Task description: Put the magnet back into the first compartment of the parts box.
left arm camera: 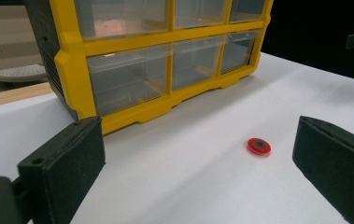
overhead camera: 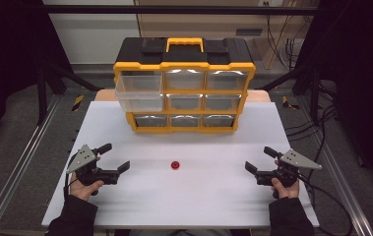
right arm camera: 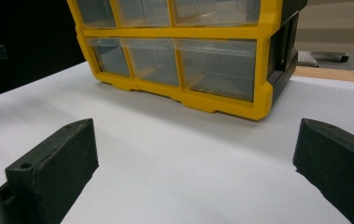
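High view: a white surface (overhead camera: 199,196) carries a yellow and black drawer cabinet (overhead camera: 184,83) at its far side, with nine clear drawers in three rows. The top left drawer (overhead camera: 137,91) is pulled out toward the person; the others sit flush. No brand, label or writing can be read on the cabinet or anywhere else.

A small red disc (overhead camera: 175,165) with a dark centre lies flat on the surface, in front of the cabinet and well apart from it, about midway between the two claws. The left claw (overhead camera: 115,157) rests at the near left, jaws spread and empty, pointing toward the disc. The right claw (overhead camera: 259,160) rests at the near right, jaws spread and empty too.

Left gripper view: the disc (left arm camera: 258,146) lies ahead, nearer the right jaw, touching neither.
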Demonstrator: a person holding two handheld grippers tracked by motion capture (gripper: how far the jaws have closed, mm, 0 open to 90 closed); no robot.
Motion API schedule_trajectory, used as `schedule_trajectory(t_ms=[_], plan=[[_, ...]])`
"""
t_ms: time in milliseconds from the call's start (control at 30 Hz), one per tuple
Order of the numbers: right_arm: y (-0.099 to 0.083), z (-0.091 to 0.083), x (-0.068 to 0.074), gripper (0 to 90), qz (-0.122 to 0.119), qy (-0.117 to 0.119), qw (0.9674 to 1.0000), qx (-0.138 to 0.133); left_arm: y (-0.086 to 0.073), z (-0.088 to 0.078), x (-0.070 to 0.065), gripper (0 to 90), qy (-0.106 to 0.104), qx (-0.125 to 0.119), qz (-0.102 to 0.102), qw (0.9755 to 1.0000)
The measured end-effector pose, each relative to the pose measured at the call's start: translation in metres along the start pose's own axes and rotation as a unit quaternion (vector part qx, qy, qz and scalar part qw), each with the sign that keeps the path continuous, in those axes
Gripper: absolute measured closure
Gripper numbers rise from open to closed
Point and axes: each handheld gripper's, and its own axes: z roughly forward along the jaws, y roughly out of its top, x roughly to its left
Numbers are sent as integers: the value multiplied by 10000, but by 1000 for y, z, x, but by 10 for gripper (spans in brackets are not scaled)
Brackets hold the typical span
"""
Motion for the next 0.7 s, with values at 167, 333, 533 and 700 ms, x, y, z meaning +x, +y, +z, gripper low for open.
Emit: schedule_trajectory(t_ms=[167, 333, 533, 700], plan=[[0, 0, 0, 4, 12, 4, 10000, -3, 0, 0, 0, 20, 3, 12, -5, 10000], [0, -1, 0, 4, -27, 29, 10000, -14, 1, -1, 0, 20, 20, -18, 3, 10000], [-1, 1, 1, 4, -55, 47, 10000, 32, 6, -2, -1, 21, 49, -90, 30, 9999], [0, 0, 1, 4, -44, 31, 10000, 4, 10, -2, -2, 23, 42, -102, 26, 9999]])
